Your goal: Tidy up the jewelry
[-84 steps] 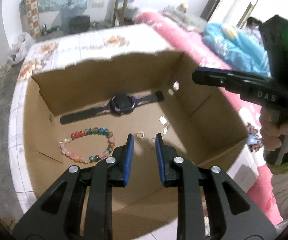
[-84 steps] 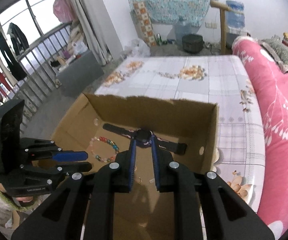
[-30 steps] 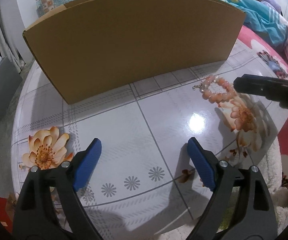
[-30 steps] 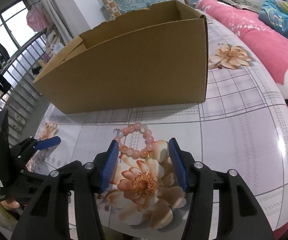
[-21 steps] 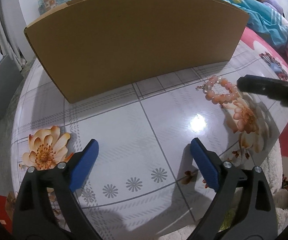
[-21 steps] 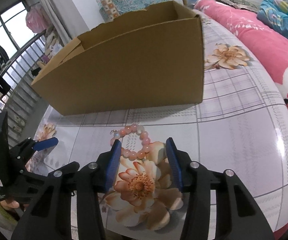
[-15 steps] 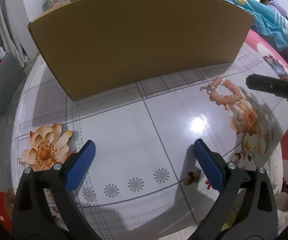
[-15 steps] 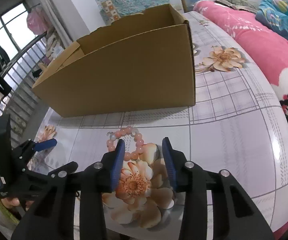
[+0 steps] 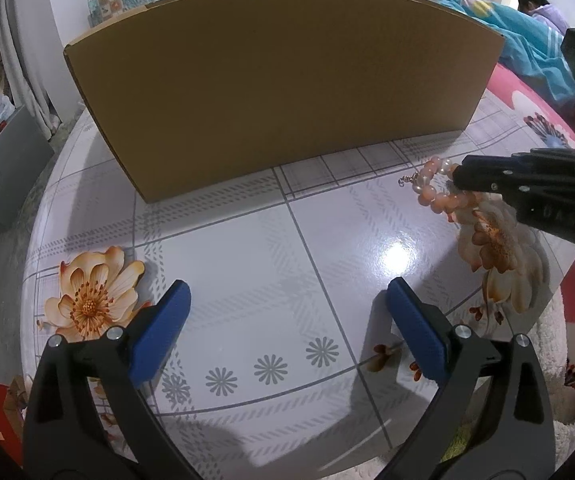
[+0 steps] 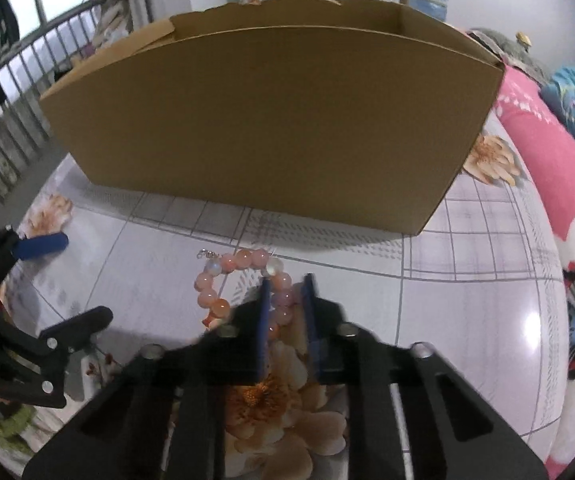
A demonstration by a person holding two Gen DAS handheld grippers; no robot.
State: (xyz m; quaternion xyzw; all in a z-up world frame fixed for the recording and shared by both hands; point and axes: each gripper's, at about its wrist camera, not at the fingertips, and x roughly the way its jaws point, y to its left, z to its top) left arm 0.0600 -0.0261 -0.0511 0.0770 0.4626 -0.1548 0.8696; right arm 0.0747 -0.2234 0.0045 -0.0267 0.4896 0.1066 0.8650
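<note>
Pink beaded bracelet [image 9: 439,196], left wrist view: lying on the floral worktop [image 9: 247,264] before the cardboard box [image 9: 279,80], beyond the left hand-held gripper [image 9: 287,320], whose jaws stand wide apart over bare surface. Right wrist view: right hand-held gripper [image 10: 285,300], jaws just closing, clamped on the bracelet's beads.

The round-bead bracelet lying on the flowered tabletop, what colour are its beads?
The beaded bracelet is mostly peach-pink, with a few pale whitish beads; clearest in the right wrist view.

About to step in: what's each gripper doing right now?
Left gripper: open, empty.
Right gripper: just closed on the pink bead bracelet on the table.
</note>
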